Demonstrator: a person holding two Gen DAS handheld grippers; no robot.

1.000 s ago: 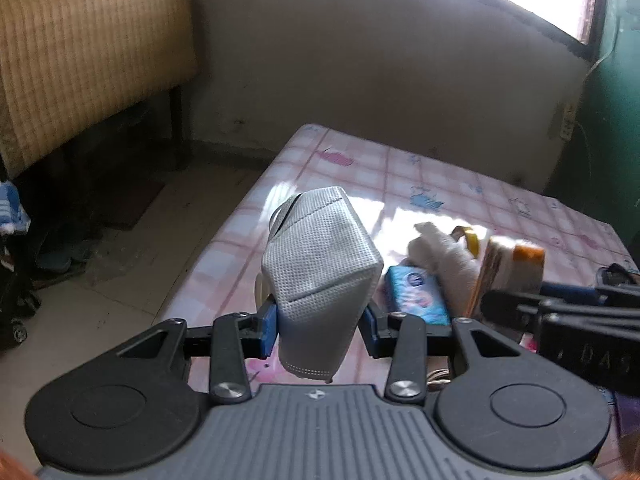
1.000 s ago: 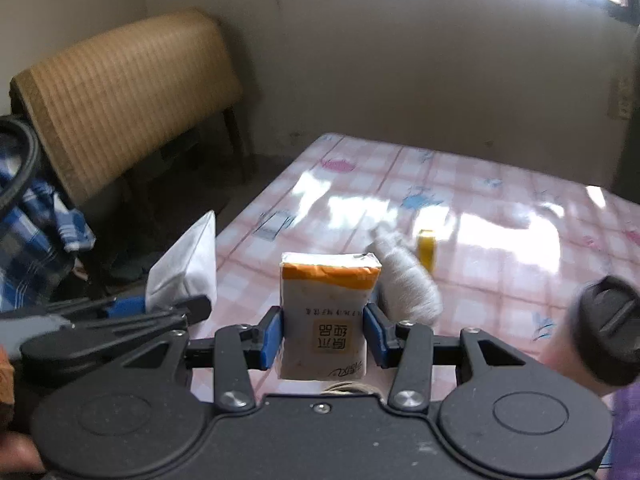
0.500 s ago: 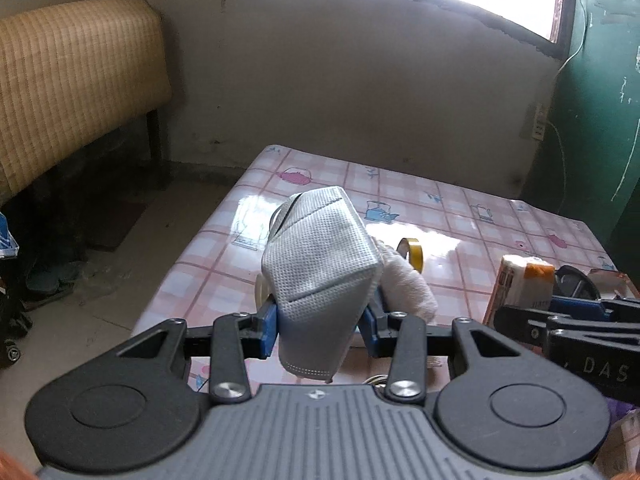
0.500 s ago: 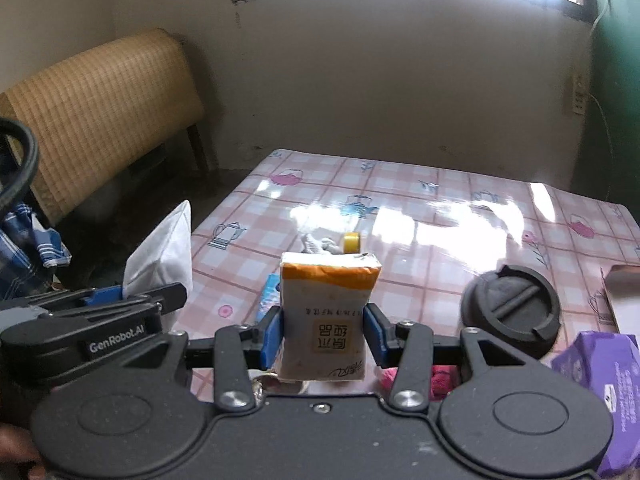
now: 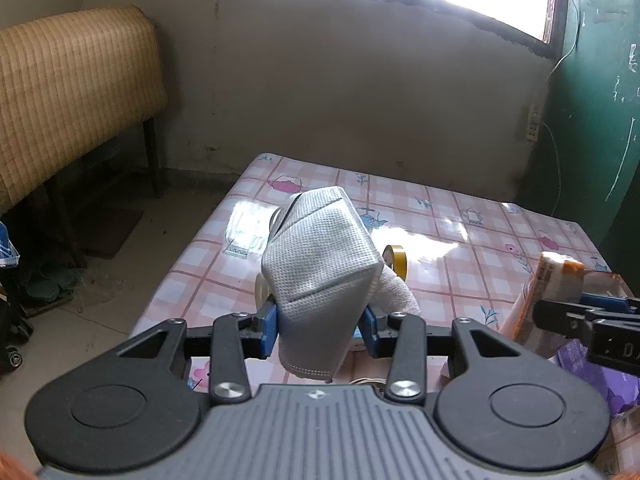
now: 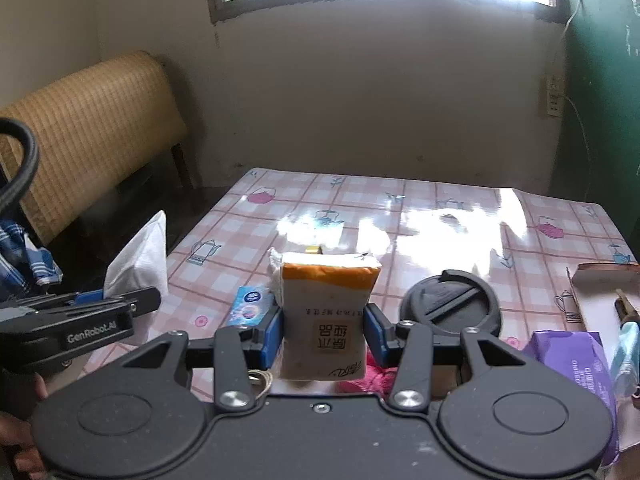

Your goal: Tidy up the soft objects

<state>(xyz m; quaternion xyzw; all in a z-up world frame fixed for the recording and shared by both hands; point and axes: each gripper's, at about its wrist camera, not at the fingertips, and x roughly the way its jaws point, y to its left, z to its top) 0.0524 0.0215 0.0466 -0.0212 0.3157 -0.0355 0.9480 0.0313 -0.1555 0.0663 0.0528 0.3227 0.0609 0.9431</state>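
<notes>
My left gripper (image 5: 320,326) is shut on a grey folded face mask (image 5: 320,272) and holds it above the near edge of the pink checked table (image 5: 460,240). It shows at the left of the right wrist view (image 6: 138,258). My right gripper (image 6: 323,330) is shut on an orange-and-white tissue pack (image 6: 326,312), also held above the table; the pack shows at the right of the left wrist view (image 5: 548,292). A white rolled cloth (image 5: 394,292) lies on the table behind the mask.
On the table are a yellow tape roll (image 5: 395,257), a small blue tissue pack (image 6: 249,306), a black round lid (image 6: 452,312), a purple pack (image 6: 572,364), a red cloth (image 6: 362,380) and a cardboard box (image 6: 600,292). A wicker chair (image 5: 72,92) stands left.
Both grippers have risen and pulled back from the table with their loads; more of the table, wall and window shows now. Neither grip has changed.
</notes>
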